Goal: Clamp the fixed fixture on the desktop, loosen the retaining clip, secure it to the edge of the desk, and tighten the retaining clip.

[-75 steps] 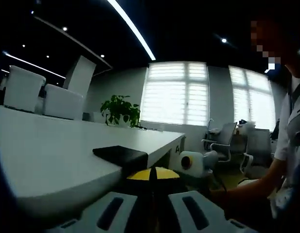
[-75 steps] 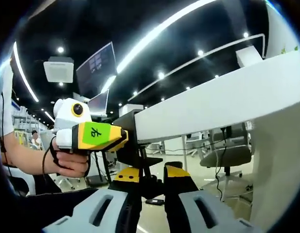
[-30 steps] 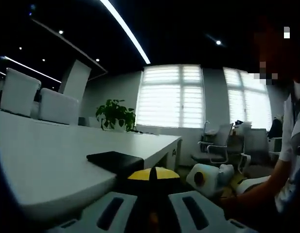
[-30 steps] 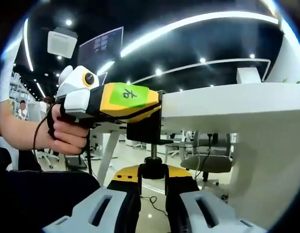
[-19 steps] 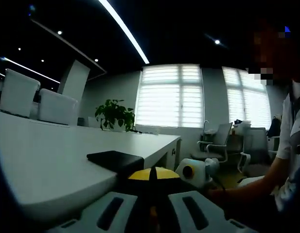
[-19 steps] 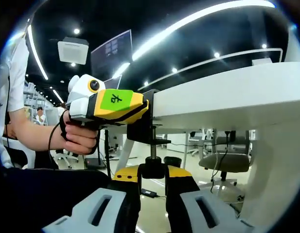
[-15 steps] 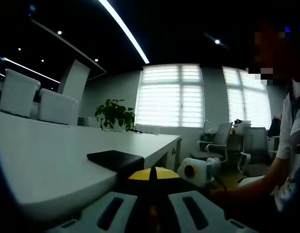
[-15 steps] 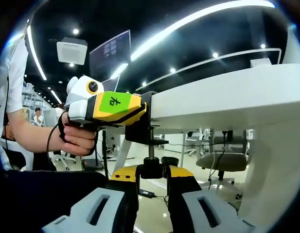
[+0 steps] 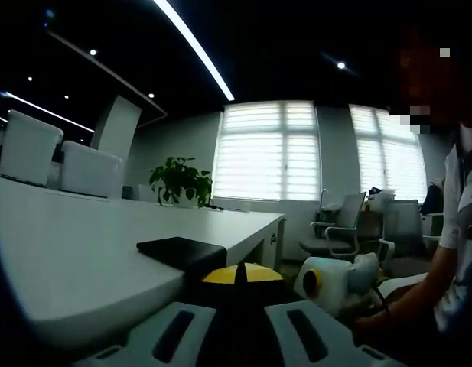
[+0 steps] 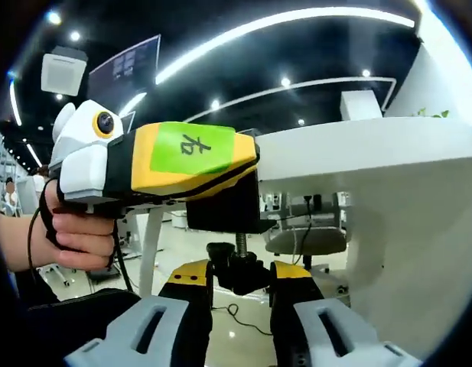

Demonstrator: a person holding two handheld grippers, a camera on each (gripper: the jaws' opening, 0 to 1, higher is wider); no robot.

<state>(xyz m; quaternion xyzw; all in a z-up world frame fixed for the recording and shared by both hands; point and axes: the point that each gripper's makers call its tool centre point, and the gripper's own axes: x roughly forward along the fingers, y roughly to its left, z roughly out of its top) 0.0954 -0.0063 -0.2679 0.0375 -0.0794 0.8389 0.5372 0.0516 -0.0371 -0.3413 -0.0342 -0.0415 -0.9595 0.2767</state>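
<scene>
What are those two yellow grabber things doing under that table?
A person is fixing a black clamp onto the desk edge. The left gripper holds the clamp against the edge, its top plate lying on the desktop. The right gripper is shut on the screw knob underneath, apparently turning it.

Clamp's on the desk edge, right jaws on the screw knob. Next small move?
Probably keep turning the knob with the right gripper to tighten: the fixture already straddles the desk edge, the left gripper steadies it, and screw thread shows above the knob.
</scene>
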